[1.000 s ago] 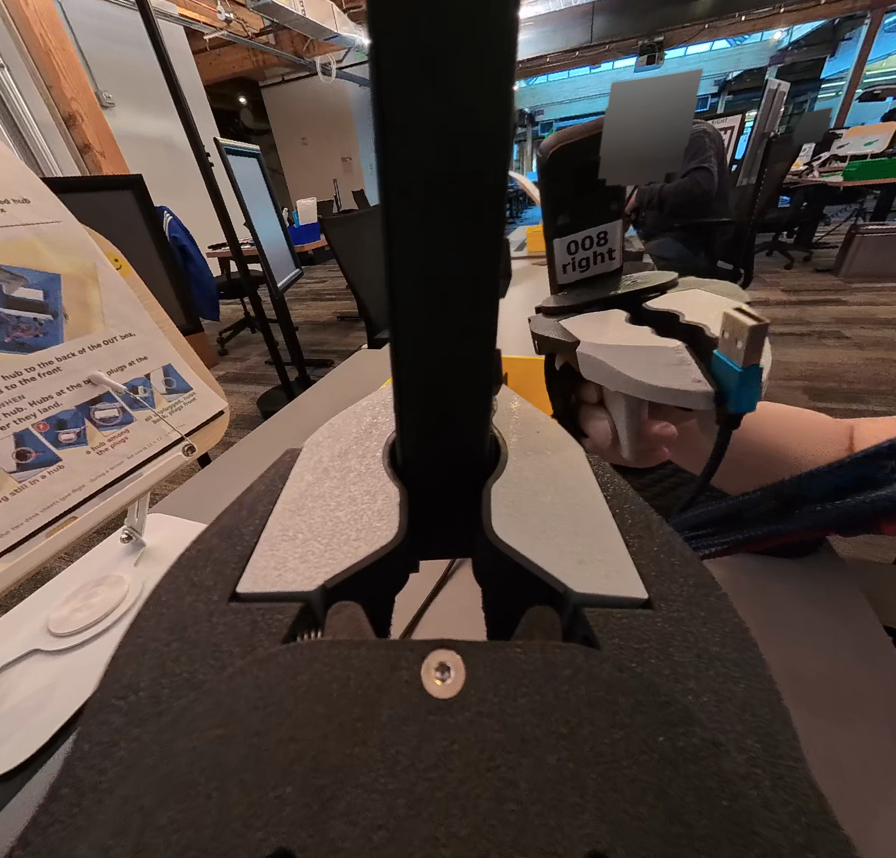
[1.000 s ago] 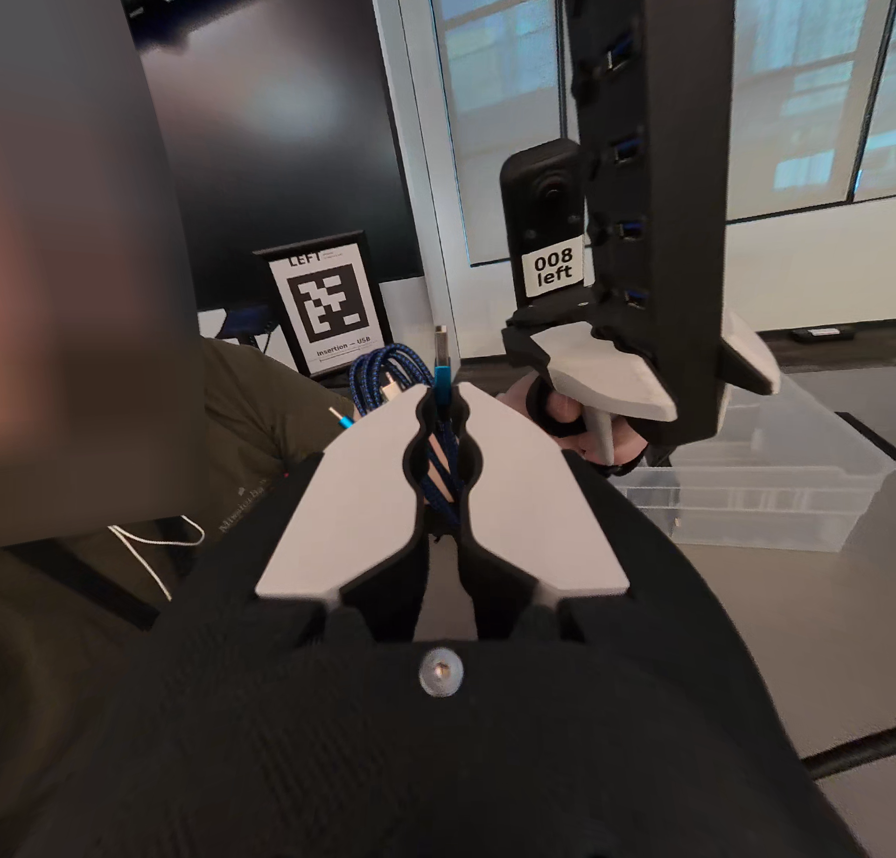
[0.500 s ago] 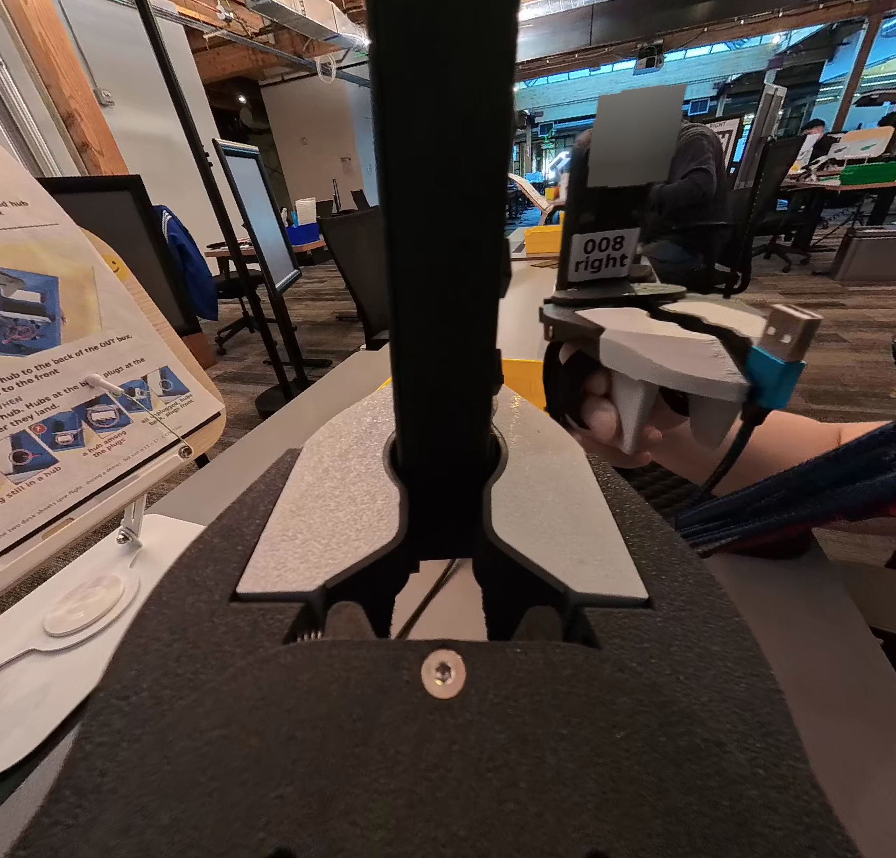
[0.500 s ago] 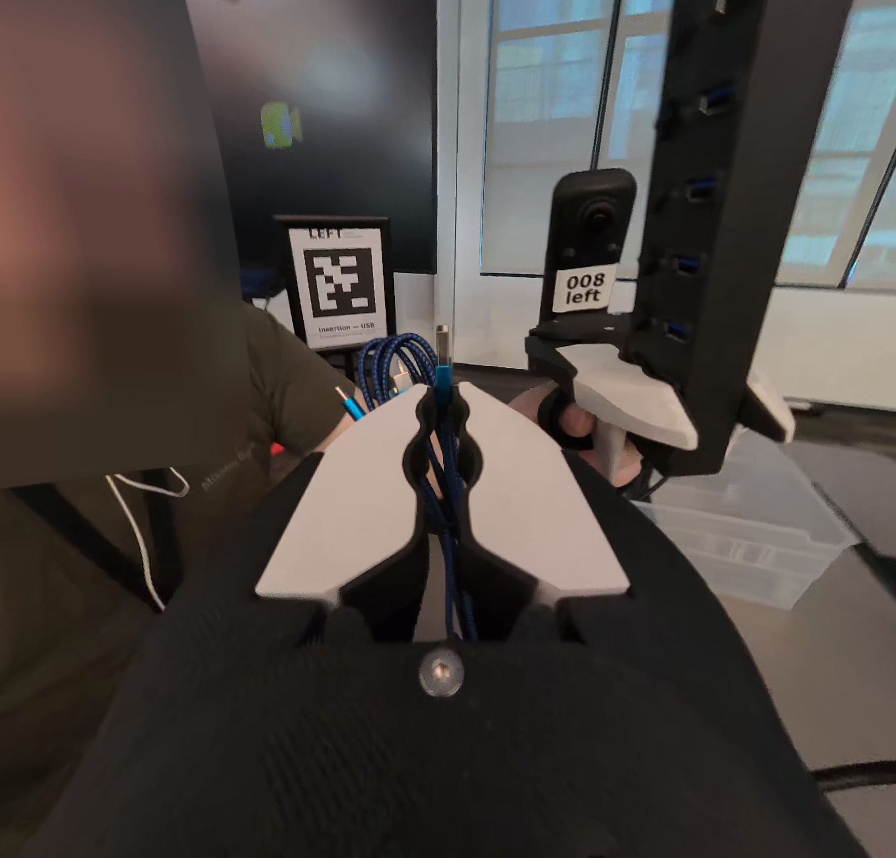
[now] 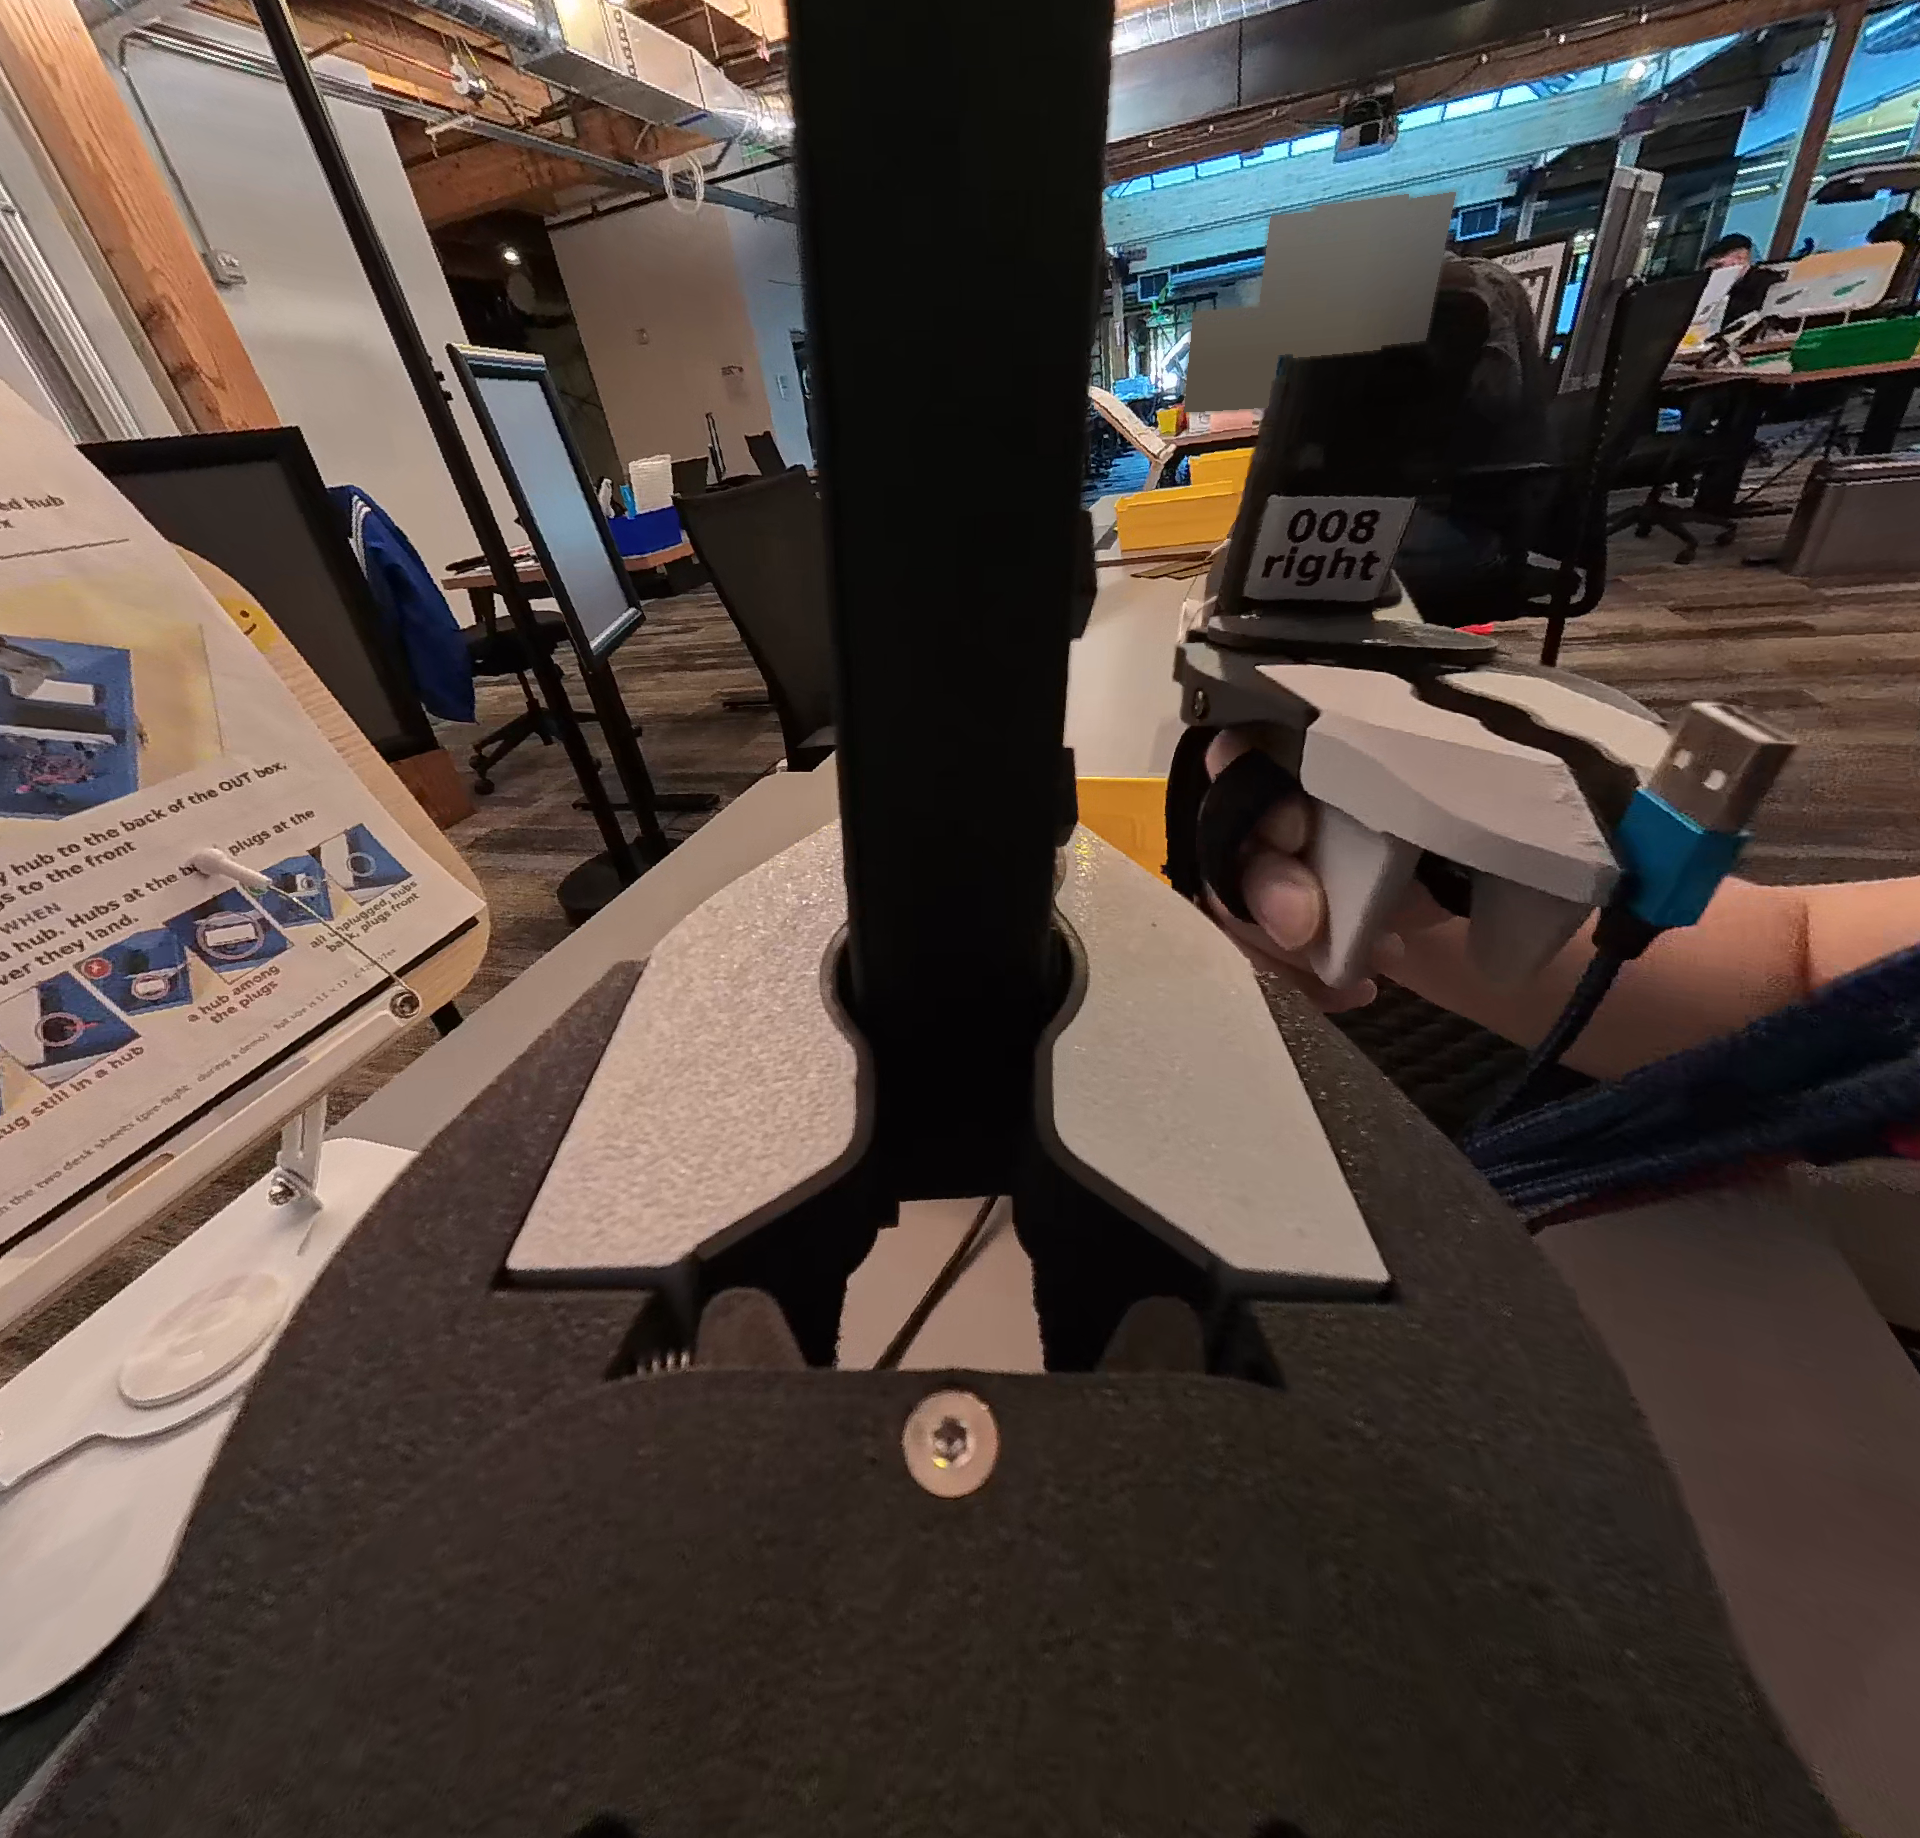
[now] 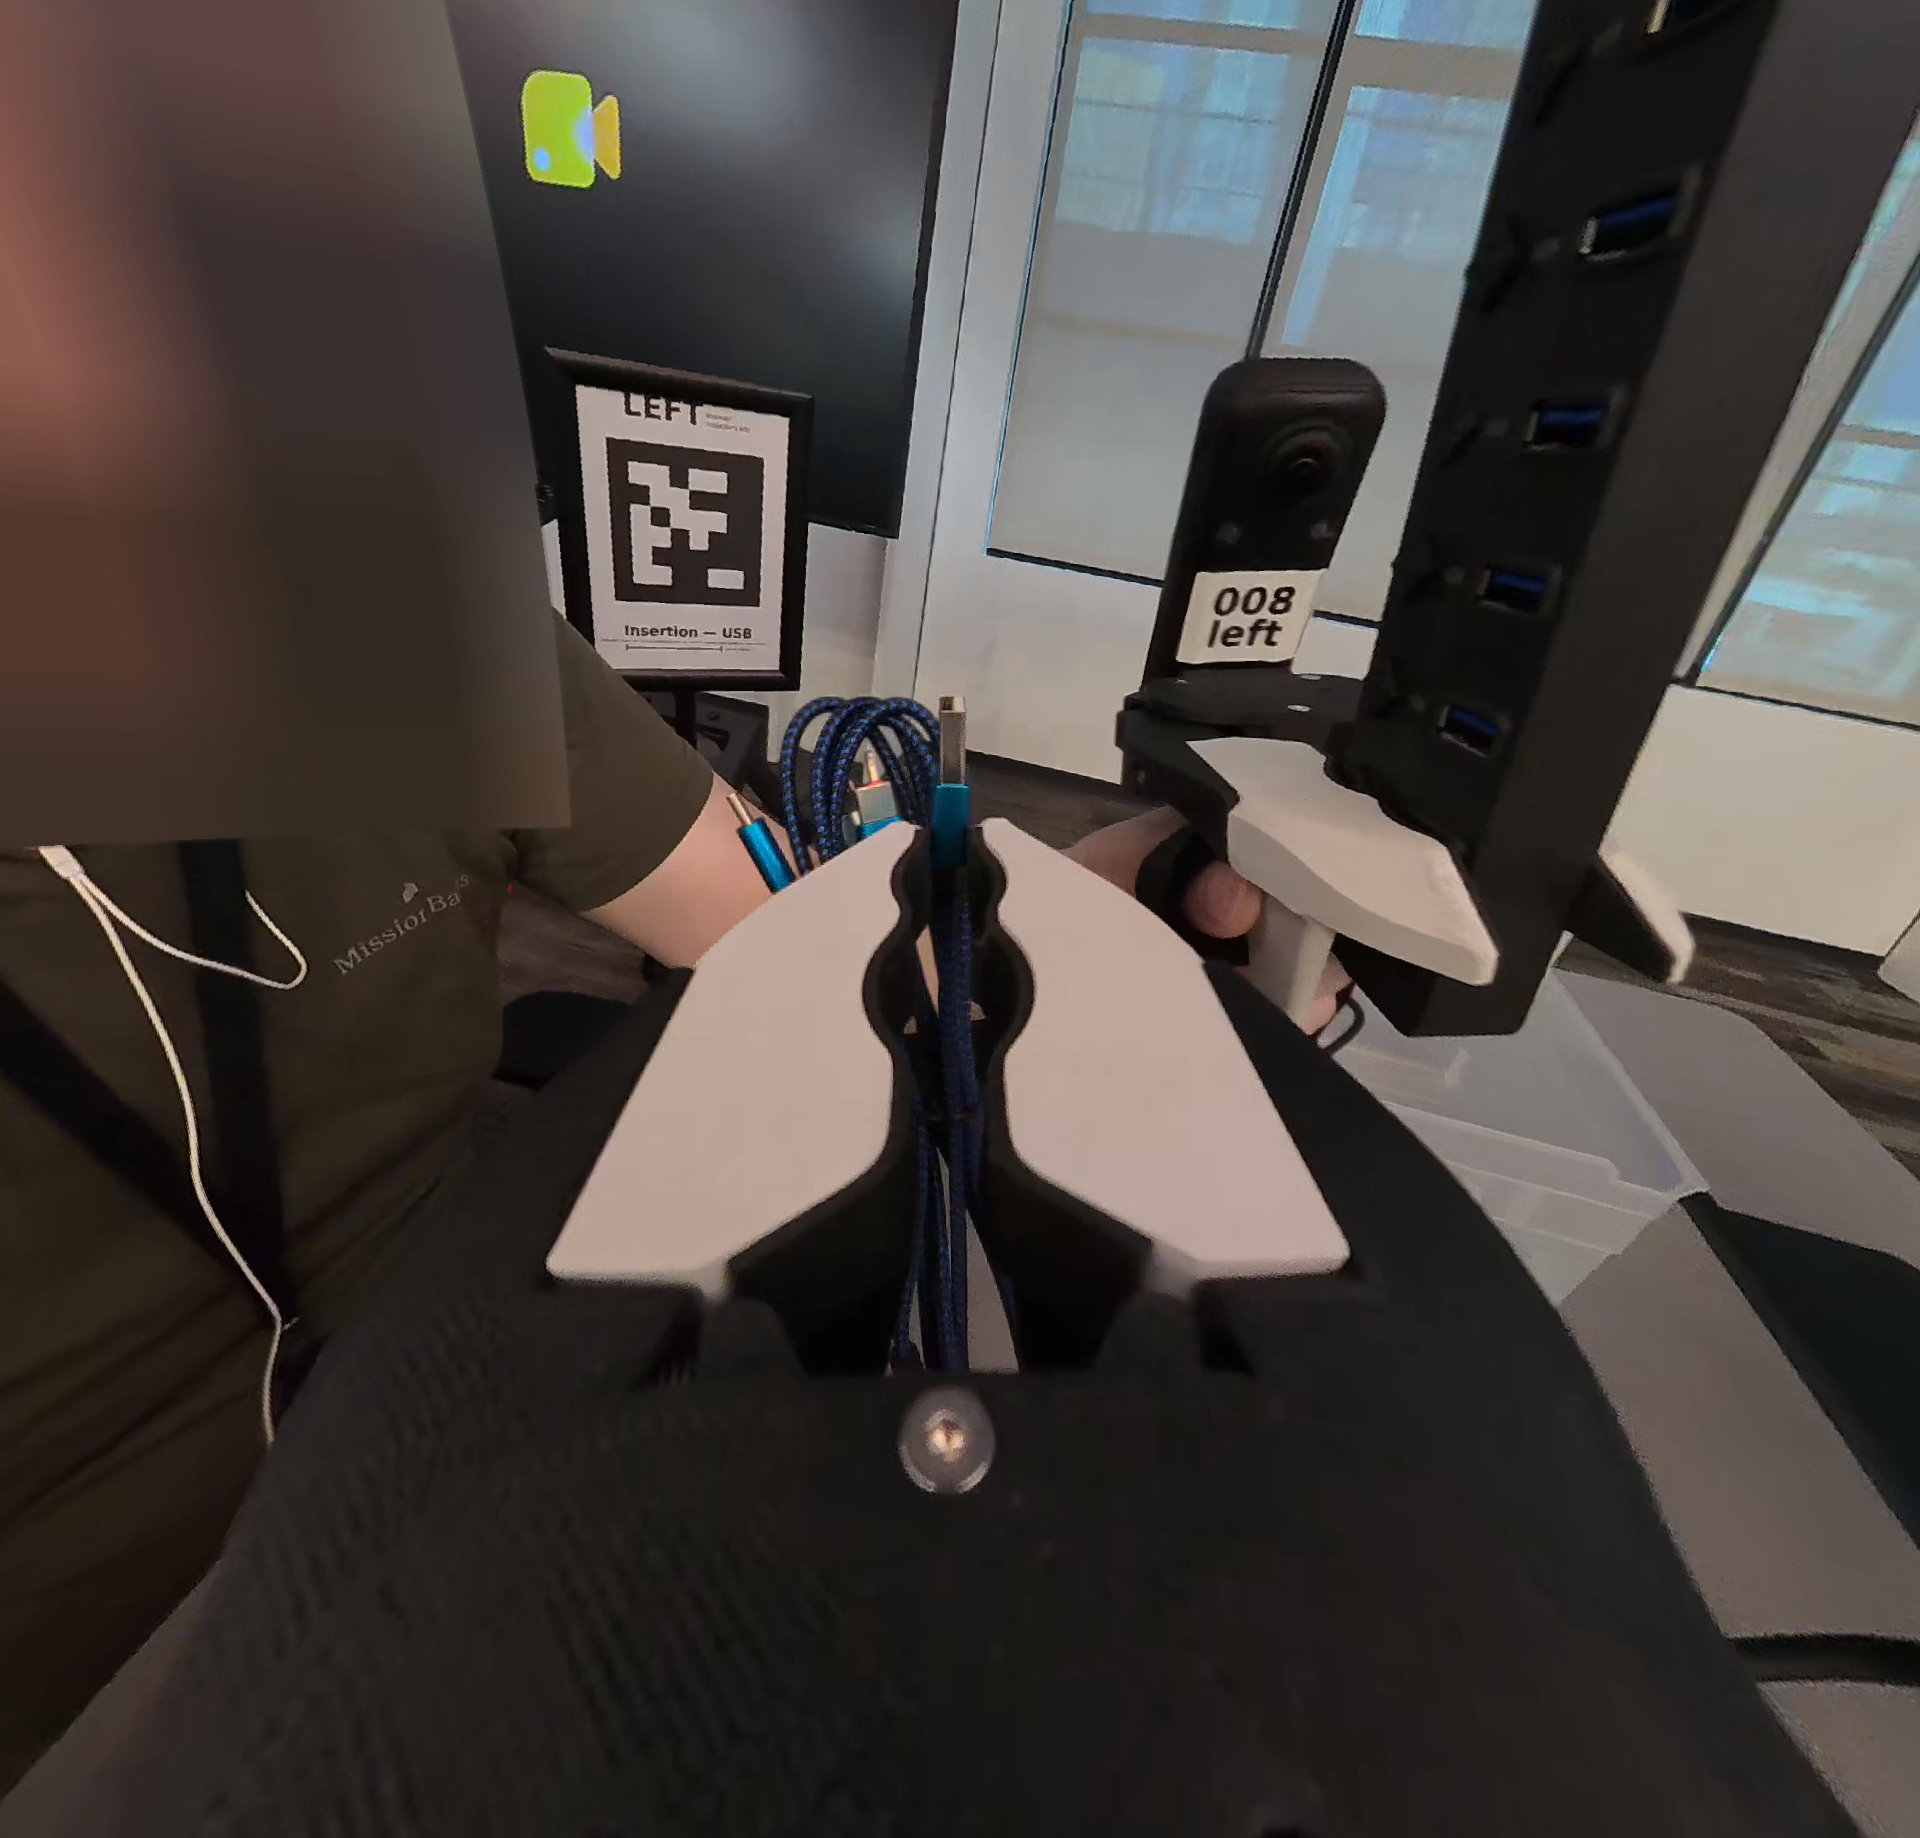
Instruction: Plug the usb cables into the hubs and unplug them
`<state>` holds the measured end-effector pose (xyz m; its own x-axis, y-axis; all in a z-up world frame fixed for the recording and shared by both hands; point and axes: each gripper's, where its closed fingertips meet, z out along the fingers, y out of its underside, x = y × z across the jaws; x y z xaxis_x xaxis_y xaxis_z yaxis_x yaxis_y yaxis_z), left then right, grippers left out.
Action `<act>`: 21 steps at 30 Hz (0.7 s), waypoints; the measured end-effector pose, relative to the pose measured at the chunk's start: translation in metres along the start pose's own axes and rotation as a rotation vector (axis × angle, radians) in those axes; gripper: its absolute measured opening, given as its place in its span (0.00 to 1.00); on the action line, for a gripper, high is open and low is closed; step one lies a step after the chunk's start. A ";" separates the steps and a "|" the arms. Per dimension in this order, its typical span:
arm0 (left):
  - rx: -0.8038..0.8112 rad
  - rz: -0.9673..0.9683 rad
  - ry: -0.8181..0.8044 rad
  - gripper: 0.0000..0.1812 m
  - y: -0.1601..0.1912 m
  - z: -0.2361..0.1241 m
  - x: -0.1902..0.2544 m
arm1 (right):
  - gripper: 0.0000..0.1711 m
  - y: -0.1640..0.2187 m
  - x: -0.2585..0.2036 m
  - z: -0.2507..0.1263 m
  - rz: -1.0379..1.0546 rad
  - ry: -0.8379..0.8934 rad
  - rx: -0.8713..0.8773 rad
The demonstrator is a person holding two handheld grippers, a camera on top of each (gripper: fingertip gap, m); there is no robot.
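Left wrist view: left gripper (image 5: 951, 967) clamped on upright black hub (image 5: 935, 438). Right gripper (image 6: 948, 843) pinched on blue cable plug (image 6: 951, 801), apart from hub.

The hub (image 5: 935, 438) is matt black plastic; the left tool (image 5: 951, 967) has grainy grey fingers (image 5: 717, 1092) on a rough black body. The cable (image 6: 951, 967) is blue-and-black braided cloth, its plug (image 5: 1714, 765) bare shiny metal with a glossy blue sleeve. The bin (image 6: 1538, 1144) is clear plastic
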<state>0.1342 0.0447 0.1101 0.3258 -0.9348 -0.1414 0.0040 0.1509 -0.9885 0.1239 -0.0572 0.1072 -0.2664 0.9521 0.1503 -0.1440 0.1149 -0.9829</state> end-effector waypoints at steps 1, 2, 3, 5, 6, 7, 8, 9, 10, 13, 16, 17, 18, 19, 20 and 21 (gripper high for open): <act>0.002 0.003 0.000 0.14 0.000 0.000 0.000 | 0.04 0.000 0.001 -0.001 0.004 0.004 0.005; 0.003 0.003 0.004 0.14 0.000 0.000 0.001 | 0.04 -0.001 0.002 -0.002 0.011 0.009 0.009; 0.004 0.004 0.007 0.14 0.000 0.000 0.001 | 0.04 0.000 0.003 -0.002 0.022 0.010 0.009; 0.006 0.007 0.007 0.14 -0.001 0.000 0.002 | 0.04 0.001 0.007 -0.003 0.046 0.020 0.006; 0.004 0.005 0.011 0.14 0.000 0.001 0.002 | 0.04 0.002 0.009 -0.003 0.063 0.030 0.005; 0.003 0.004 0.011 0.14 0.000 0.001 0.002 | 0.04 0.002 0.012 -0.004 0.080 0.039 0.005; 0.003 0.006 0.009 0.14 0.000 0.001 0.002 | 0.04 0.003 0.013 -0.004 0.093 0.041 0.007; 0.002 0.008 0.008 0.14 0.000 0.001 0.002 | 0.04 0.003 0.014 -0.005 0.100 0.042 0.014; 0.001 0.008 0.008 0.14 0.000 0.001 0.002 | 0.04 0.003 0.015 -0.006 0.106 0.041 0.020; 0.000 0.013 0.005 0.14 0.000 0.001 0.003 | 0.04 0.004 0.020 -0.007 0.161 0.058 0.024; -0.004 0.029 -0.011 0.14 0.001 0.001 0.001 | 0.04 0.000 0.034 -0.010 0.378 0.093 0.069; -0.006 0.040 -0.020 0.14 0.002 0.002 0.000 | 0.04 -0.003 0.039 -0.011 0.484 0.098 0.093; -0.010 0.052 -0.030 0.14 0.004 0.002 -0.001 | 0.04 -0.006 0.038 -0.010 0.562 0.073 0.115; -0.011 0.061 -0.038 0.14 0.005 0.003 -0.001 | 0.04 -0.009 0.037 -0.010 0.599 0.054 0.129; -0.010 0.066 -0.043 0.14 0.006 0.004 -0.001 | 0.04 -0.010 0.037 -0.009 0.607 0.064 0.130; -0.007 0.066 -0.044 0.14 0.007 0.005 -0.001 | 0.04 -0.008 0.039 -0.008 0.615 0.094 0.115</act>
<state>0.1389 0.0484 0.1034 0.3666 -0.9077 -0.2040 -0.0256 0.2094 -0.9775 0.1220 -0.0186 0.1197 -0.2489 0.8556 -0.4539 -0.0945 -0.4878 -0.8678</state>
